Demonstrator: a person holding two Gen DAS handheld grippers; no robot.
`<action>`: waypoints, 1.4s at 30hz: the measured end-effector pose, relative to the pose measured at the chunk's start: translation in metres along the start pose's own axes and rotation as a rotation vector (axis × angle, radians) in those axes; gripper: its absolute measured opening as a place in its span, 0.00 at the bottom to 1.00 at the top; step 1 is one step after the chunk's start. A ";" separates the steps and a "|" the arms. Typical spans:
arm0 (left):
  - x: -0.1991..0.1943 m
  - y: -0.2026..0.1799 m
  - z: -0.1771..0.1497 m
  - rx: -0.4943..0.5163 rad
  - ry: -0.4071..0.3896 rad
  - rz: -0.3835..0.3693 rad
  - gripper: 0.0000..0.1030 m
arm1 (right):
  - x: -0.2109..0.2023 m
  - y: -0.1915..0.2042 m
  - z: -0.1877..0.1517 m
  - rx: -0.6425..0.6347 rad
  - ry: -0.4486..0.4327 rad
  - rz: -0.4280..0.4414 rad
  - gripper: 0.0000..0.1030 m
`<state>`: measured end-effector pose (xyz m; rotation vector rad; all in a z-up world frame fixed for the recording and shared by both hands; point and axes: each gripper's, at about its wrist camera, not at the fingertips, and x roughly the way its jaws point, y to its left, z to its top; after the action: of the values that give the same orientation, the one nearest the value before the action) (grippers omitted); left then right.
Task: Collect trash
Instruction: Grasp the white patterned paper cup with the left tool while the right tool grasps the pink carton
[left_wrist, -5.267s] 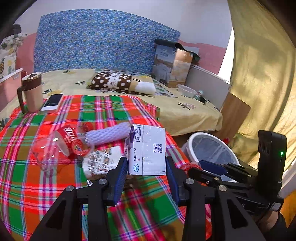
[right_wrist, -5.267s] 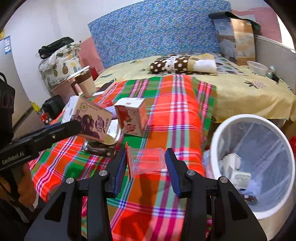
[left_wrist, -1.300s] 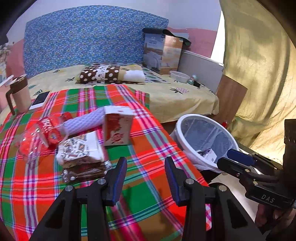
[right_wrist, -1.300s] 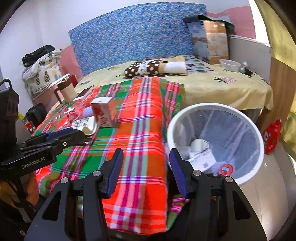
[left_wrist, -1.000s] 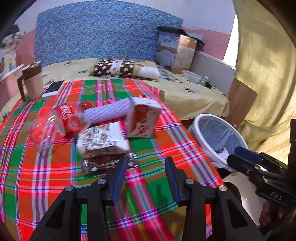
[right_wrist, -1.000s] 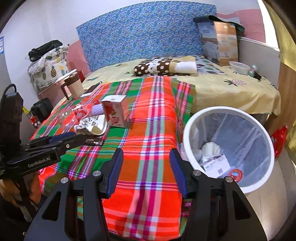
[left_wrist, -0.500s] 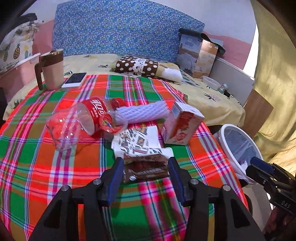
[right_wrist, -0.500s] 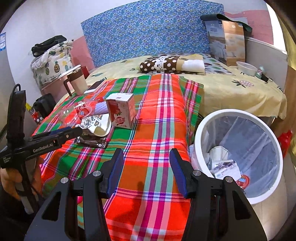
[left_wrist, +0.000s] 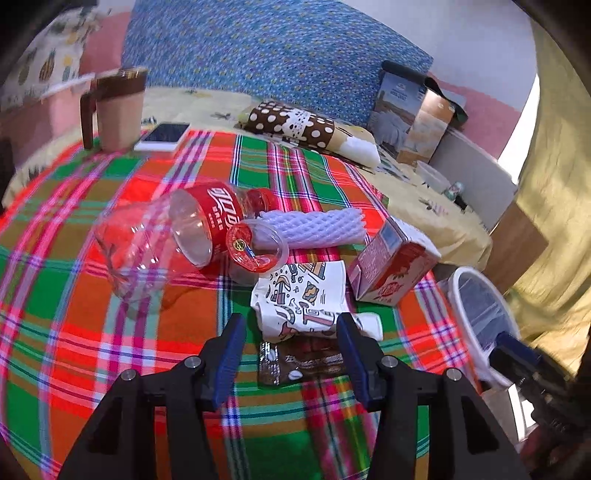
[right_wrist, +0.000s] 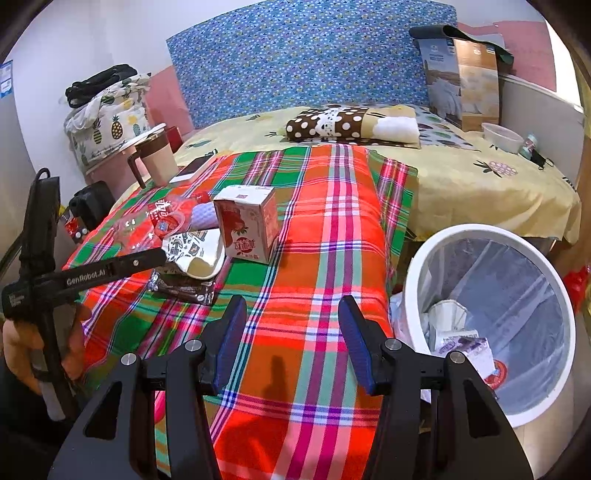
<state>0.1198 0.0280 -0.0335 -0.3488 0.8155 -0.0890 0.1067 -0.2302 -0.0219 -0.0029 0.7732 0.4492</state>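
Bedroom: bed (right_wrist: 480, 184) with yellow sheet, blue headboard behind, plaid cloth (right_wrist: 332, 258) spread over the near end as the work surface. White trash bin (right_wrist: 413, 266) stands on the floor at the cloth's right edge, already holding a few scraps.

Trash left on the cloth, big to small: clear bottle with red label (left_wrist: 166, 229) lying on its side, red milk carton (left_wrist: 391, 266) upright, white foam net sleeve (left_wrist: 314, 230), printed paper wrapper (left_wrist: 303, 299), brown foil wrapper (left_wrist: 303, 360), small clear cup with red lid (left_wrist: 255, 247). Mug (left_wrist: 114, 107) and phone (left_wrist: 162, 136) at the far corner look like non-trash.

Left tongs (left_wrist: 290, 341) released, jaws apart, straddling the near end of the two wrappers; brown foil lies flat directly between the tips, long axis running across the jaw gap, paper wrapper overlapping its far edge. Right tongs (right_wrist: 291, 332) also released, empty, over bare cloth just beside the bin, well apart from the pile.

Left is clearly the nearer one, so my read is a wrapper pick comes next. Risk: grabbing both wrappers at once.
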 end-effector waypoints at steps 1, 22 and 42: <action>0.002 0.001 0.002 -0.013 0.003 -0.003 0.51 | 0.000 0.000 0.000 -0.001 0.001 0.000 0.52; 0.031 0.005 0.007 -0.086 0.063 -0.043 0.23 | 0.013 0.007 0.011 -0.029 0.011 0.013 0.52; -0.016 0.025 0.015 -0.058 -0.051 -0.027 0.16 | 0.045 0.038 0.045 0.005 -0.050 0.005 0.63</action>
<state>0.1190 0.0590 -0.0214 -0.4157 0.7642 -0.0817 0.1502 -0.1707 -0.0144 0.0151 0.7255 0.4503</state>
